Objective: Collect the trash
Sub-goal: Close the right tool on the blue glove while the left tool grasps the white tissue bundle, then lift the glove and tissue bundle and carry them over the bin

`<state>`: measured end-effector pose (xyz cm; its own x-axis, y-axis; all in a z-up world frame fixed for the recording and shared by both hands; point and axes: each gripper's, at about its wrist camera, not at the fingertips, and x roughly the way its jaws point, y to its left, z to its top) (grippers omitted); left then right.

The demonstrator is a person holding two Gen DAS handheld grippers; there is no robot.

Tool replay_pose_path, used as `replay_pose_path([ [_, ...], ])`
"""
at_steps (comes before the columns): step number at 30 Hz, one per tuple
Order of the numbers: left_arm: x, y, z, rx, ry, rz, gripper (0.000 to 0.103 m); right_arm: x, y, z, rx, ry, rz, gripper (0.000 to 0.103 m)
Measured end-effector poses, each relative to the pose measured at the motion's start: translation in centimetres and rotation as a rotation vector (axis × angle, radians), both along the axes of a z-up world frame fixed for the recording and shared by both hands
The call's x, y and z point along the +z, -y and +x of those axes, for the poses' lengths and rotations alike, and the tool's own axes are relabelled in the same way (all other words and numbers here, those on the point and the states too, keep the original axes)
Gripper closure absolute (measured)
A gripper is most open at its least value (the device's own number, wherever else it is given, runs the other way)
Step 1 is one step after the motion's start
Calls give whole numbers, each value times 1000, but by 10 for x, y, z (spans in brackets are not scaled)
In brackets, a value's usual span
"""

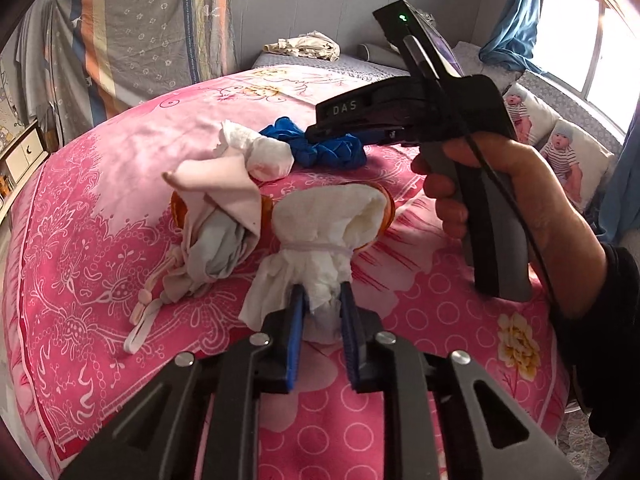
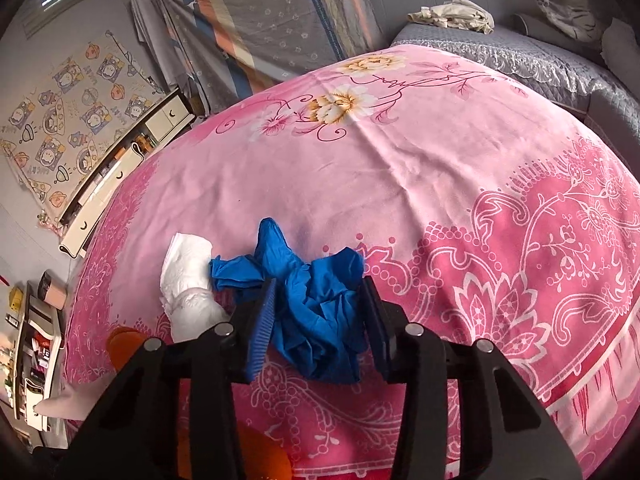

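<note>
On the pink flowered bedspread (image 1: 100,216) lies trash. My left gripper (image 1: 322,300) is shut on the tail of a white paper tissue bundle (image 1: 328,224) tied with a band. Beside it lies a crumpled pinkish face mask (image 1: 216,216) over orange peel (image 1: 178,210), and behind it a second white tissue wad (image 1: 264,152). My right gripper (image 2: 318,304) is open, its jaws either side of crumpled blue gloves (image 2: 316,300), which also show in the left wrist view (image 1: 320,148). The white wad (image 2: 188,280) lies left of the gloves.
A grey quilted bed (image 2: 540,64) with a beige cloth (image 2: 452,14) lies beyond the spread. A white shelf unit (image 2: 120,168) stands at the left. Baby-print pillows (image 1: 560,152) and a window (image 1: 600,40) are at the right.
</note>
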<state>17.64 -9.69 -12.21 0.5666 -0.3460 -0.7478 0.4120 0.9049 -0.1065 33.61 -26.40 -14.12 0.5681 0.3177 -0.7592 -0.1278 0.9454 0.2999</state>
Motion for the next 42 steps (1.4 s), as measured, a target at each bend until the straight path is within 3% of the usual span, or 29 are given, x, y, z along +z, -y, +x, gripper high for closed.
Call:
replay_pose_path([
  [3, 3, 8, -2, -28, 2, 11, 87, -2, -1, 1, 18, -33, 8, 64],
  [10, 0, 36, 4, -64, 8, 116, 86, -3, -2, -1, 32, -68, 6, 65],
  [14, 0, 41, 6, -53, 15, 116, 92, -3, -2, -1, 64, -98, 61, 85],
  [20, 9, 24, 9, -22, -5, 30, 95, 11, 8, -7, 54, -88, 96, 95],
  [32, 45, -20, -28, 44, 78, -102, 95, 81, 30, -55, 16, 45, 110, 96],
  [42, 100, -76, -63, 162, 230, -195, 95, 162, 36, -125, 2, 220, 110, 96],
])
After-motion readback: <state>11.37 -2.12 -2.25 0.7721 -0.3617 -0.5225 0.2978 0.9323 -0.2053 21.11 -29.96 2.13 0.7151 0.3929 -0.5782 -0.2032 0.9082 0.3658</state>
